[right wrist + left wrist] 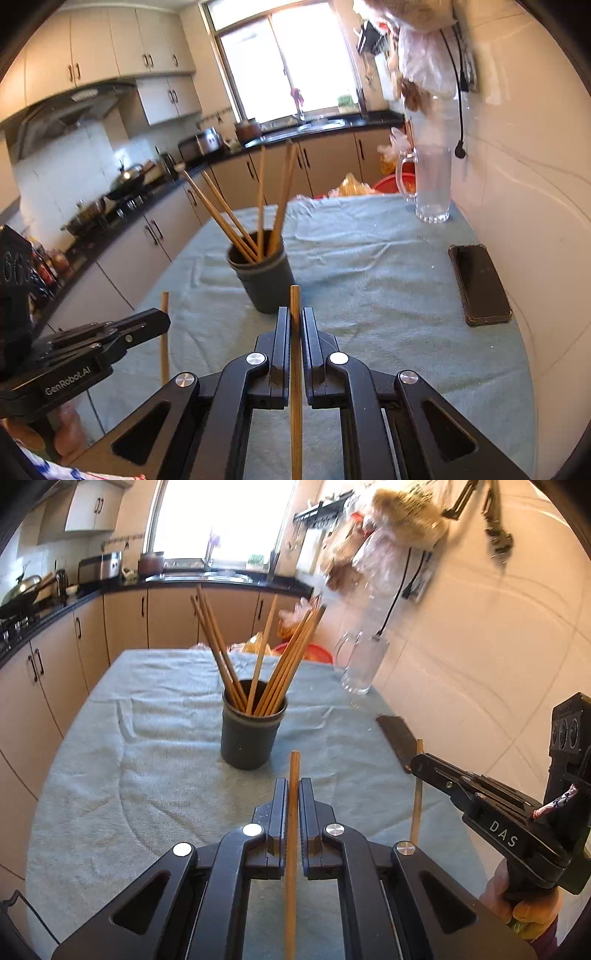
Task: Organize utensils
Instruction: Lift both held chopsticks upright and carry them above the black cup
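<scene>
A: Two grippers, one chopstick each. On the left, what do you see?

B: Left gripper (pixel 292 794), fingers closed tight on a chopstick (pixel 293 812) standing nearly upright between them, above the table (pixel 147 775) with its pale green cloth.

A: And ahead?

B: A dark cup (pixel 251 738) stands on the cloth, full of chopsticks (pixel 258 657) fanned outward.

A: Further right?

B: Right gripper (pixel 294 325), fingers clamped on a second chopstick (pixel 295 369), also upright. Beyond it a glass mug (pixel 432 184) stands near the wall, and a dark phone (pixel 478 284) lies flat on the cloth.
</scene>
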`<control>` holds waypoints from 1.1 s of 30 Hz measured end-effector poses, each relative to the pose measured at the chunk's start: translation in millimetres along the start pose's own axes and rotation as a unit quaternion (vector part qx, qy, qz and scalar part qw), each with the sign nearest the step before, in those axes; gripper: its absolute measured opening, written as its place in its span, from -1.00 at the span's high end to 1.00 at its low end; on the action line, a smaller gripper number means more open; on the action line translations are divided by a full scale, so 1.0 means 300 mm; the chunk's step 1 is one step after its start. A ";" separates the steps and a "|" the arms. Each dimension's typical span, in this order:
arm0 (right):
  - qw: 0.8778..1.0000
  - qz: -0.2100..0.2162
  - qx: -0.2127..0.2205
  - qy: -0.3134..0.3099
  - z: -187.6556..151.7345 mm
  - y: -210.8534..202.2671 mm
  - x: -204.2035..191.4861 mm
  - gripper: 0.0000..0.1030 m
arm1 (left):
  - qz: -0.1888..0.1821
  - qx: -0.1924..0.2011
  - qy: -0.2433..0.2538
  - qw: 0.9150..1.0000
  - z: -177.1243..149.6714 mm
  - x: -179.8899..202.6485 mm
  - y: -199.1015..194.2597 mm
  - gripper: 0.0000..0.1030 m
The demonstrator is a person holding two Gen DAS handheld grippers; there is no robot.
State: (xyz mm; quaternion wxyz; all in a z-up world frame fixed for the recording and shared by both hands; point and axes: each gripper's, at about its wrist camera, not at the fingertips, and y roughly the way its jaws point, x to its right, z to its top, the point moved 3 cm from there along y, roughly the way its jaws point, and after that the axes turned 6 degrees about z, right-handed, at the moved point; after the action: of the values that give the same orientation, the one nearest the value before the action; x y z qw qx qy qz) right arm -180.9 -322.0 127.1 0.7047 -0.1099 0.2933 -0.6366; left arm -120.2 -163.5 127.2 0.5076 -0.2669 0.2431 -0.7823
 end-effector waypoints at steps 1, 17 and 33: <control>1.000 0.001 0.005 0.000 0.001 -0.018 -0.004 0.89 | 0.001 0.005 0.001 1.000 -0.002 0.005 -0.013 0.91; 0.998 0.008 0.054 -0.032 -0.036 -0.206 -0.103 0.89 | 0.015 0.045 -0.001 0.999 -0.041 0.021 -0.183 0.90; 0.995 0.001 0.083 -0.052 0.003 -0.272 -0.149 0.89 | 0.033 0.058 0.005 0.998 -0.023 0.020 -0.225 0.91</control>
State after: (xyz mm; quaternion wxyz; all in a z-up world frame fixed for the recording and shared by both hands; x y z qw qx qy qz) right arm -249.2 -292.8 183.2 0.7265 -0.0840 0.2028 -0.6512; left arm -171.7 -143.4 167.1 0.5465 -0.2251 0.2082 -0.7793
